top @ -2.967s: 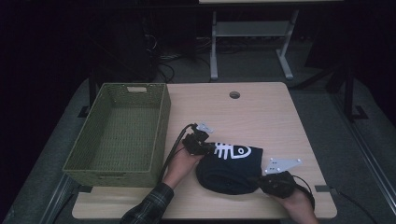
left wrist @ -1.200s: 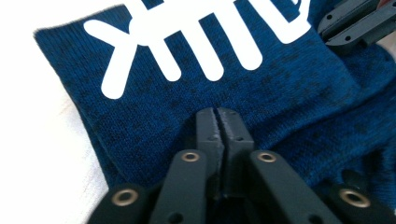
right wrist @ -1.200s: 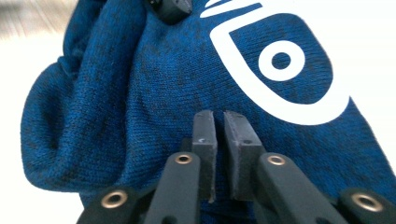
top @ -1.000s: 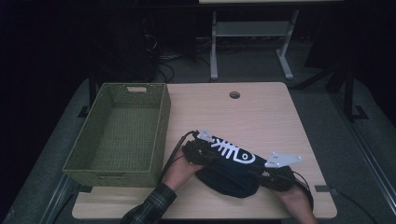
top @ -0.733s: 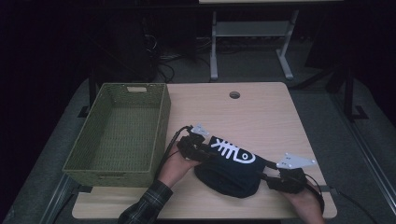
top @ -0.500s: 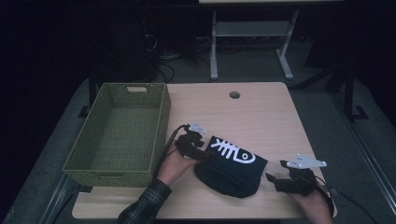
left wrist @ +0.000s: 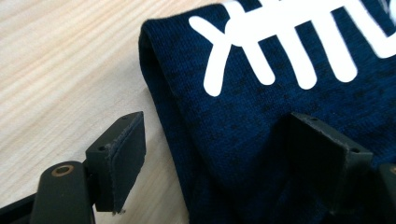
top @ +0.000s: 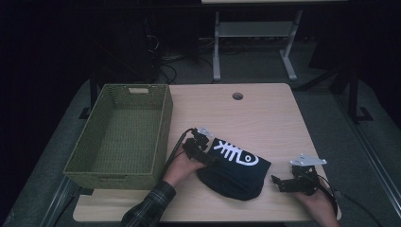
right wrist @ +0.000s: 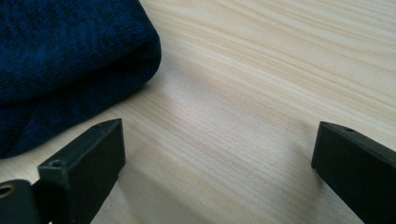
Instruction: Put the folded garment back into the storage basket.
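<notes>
Folded navy shirt (top: 234, 170), fish-bone print: lies near the table's (top: 265, 118) front edge, beside the basket (top: 120, 135). Probably soft, light, limp; best pinched at a folded edge. Left gripper (left wrist: 224, 149): just opened, straddling the fold, pads not pressing. Right gripper (right wrist: 217, 158): just opened, clear of cloth.

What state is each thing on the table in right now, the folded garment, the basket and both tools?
Dark blue garment: folded, flat on the table, fish-bone print up.
Wicker basket: upright, nothing inside.
Left tool: jaws just opened, straddling the garment's edge, pads not pressing.
Right tool: jaws just opened, over bare wood beside the garment, holding nothing.
</notes>
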### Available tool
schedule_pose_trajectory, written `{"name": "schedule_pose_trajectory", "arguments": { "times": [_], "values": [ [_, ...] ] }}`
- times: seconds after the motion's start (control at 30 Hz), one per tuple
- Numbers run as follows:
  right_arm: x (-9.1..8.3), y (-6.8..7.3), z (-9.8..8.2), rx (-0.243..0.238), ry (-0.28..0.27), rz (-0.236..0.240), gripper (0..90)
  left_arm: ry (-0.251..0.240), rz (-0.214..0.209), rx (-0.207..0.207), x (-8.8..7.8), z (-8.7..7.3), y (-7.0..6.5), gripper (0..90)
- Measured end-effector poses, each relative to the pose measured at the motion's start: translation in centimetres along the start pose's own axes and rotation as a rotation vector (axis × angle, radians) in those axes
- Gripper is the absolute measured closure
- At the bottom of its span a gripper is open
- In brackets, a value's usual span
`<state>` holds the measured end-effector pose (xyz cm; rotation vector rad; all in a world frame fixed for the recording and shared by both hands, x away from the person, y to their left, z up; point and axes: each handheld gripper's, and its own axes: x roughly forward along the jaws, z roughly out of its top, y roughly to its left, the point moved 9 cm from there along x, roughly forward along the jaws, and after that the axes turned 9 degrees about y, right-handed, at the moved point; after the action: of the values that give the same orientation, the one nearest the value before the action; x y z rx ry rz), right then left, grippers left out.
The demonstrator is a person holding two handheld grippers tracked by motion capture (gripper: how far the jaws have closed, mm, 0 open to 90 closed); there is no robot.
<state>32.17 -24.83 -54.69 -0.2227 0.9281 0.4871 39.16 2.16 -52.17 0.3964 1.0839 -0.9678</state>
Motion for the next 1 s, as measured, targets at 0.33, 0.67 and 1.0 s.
{"name": "schedule_pose_trajectory", "arguments": {
  "times": [0.33,0.67,1.0],
  "values": [
    [0.0,0.0,0.0,0.004,0.004,0.004,2.4,0.007,-0.03,-0.003,0.7,-0.3,-0.2,22.1],
    [0.0,0.0,0.0,0.004,0.004,0.004,2.5,0.029,-0.082,0.011,0.6,-0.3,-1.1,46.8],
    [0.0,0.0,0.0,0.003,0.004,0.004,2.5,0.058,-0.12,-0.003,0.7,-0.2,-1.5,64.4]
  ]
}}
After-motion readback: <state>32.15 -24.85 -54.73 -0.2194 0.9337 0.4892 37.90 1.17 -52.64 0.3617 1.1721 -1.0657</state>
